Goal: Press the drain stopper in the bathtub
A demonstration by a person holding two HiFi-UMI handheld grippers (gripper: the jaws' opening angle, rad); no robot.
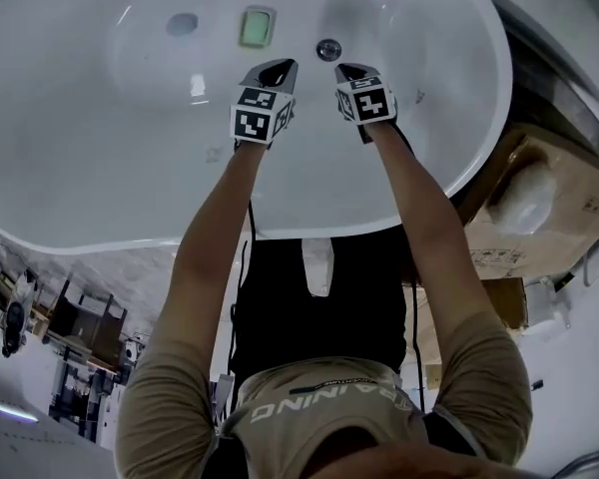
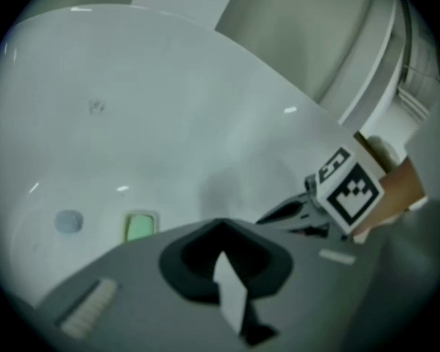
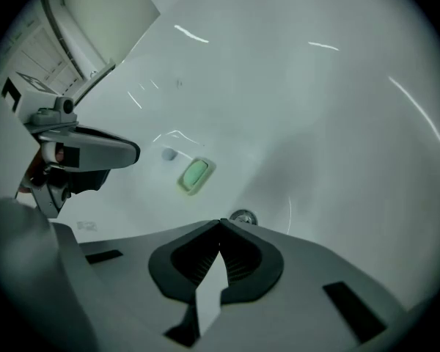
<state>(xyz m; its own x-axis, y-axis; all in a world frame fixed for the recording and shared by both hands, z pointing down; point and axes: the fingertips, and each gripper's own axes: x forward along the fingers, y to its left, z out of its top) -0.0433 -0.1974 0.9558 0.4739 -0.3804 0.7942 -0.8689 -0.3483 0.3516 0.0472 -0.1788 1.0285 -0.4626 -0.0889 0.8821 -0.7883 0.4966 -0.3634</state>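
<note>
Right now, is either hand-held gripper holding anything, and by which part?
Nothing: the left hand-held gripper and right hand-held gripper are both shut and empty, near the drain stopper.

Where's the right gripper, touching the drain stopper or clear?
Cannot tell. In its own view the right gripper hides the drain stopper edge nearest it.

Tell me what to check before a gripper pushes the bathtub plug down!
1. Drain stopper in plain sight, nothing on top of it: ok.
2. Right gripper shut and empty, so it can poke: ok.
3. Right gripper tip over the drain stopper: not ok; it sits just to one side, apart from it.
4. Left gripper shut, empty and off the drain stopper: ok.
5. Green object lying apart from the drain stopper: ok.
6. Drain stopper up or already pressed down: cannot tell.
</note>
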